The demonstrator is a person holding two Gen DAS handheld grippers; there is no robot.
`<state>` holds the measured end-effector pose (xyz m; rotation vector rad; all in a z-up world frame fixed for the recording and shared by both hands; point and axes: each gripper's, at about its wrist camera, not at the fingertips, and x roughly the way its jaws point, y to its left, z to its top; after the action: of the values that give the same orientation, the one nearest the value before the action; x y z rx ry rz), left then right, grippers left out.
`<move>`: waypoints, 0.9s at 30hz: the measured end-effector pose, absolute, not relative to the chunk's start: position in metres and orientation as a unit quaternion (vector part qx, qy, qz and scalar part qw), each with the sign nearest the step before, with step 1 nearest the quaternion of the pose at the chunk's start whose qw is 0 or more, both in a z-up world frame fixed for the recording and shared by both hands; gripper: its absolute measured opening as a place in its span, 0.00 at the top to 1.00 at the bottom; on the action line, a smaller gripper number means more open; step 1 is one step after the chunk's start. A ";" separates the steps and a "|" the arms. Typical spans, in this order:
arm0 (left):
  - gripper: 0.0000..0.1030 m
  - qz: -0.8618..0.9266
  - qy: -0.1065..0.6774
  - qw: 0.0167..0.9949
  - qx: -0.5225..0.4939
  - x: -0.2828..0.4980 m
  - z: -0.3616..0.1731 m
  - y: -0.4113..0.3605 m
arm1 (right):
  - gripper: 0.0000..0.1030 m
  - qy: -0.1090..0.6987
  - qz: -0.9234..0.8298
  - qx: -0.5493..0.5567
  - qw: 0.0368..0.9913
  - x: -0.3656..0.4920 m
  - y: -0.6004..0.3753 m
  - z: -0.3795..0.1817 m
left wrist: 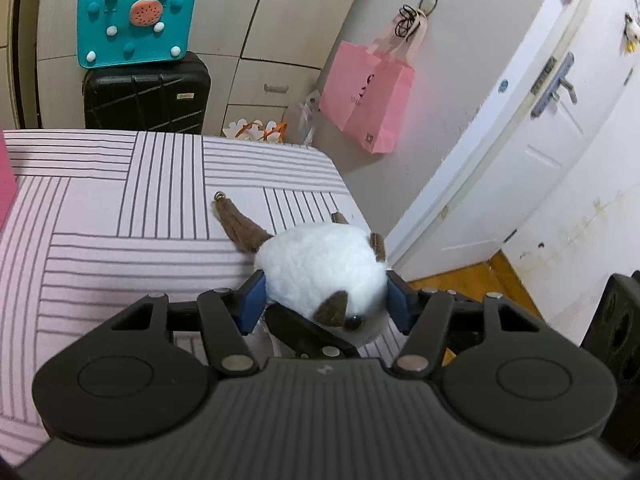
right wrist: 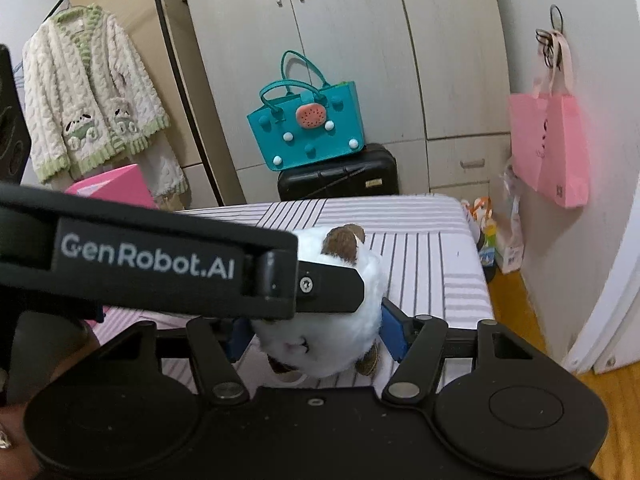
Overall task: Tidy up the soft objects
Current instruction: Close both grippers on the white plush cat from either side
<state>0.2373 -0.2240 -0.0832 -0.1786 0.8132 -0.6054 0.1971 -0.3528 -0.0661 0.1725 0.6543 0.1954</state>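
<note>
A white plush cat [left wrist: 320,264] with brown ears and a brown tail lies near the right edge of a striped bed [left wrist: 120,208]. My left gripper [left wrist: 326,296] has its blue pads pressed on both sides of the plush. In the right wrist view the same plush [right wrist: 332,340] sits between the blue pads of my right gripper [right wrist: 316,338], which also presses on it. The left gripper's black body [right wrist: 160,264] crosses in front of the right wrist view and hides part of the plush.
A teal felt bag [left wrist: 136,20] stands on a black suitcase [left wrist: 146,94] beyond the bed. A pink paper bag [left wrist: 368,92] hangs on the wall. A pink box [right wrist: 116,186] sits at the bed's left. A white door [left wrist: 532,140] stands at right.
</note>
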 end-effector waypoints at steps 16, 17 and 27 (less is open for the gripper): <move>0.42 -0.295 0.432 0.851 -0.048 0.187 -0.078 -0.183 | 0.31 0.361 0.105 0.102 0.921 0.142 -0.311 -0.060; 0.42 -0.296 0.435 0.849 -0.041 0.183 -0.078 -0.181 | 0.31 0.364 0.106 0.105 0.919 0.138 -0.308 -0.062; 0.42 -0.327 0.452 0.828 -0.056 0.158 -0.070 -0.141 | 0.30 0.373 0.128 0.083 0.915 0.106 -0.281 -0.043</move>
<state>0.1580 -0.1412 -0.0699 -0.1187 0.9588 -0.6932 0.1064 -0.2808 -0.0433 0.1699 0.7672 0.2629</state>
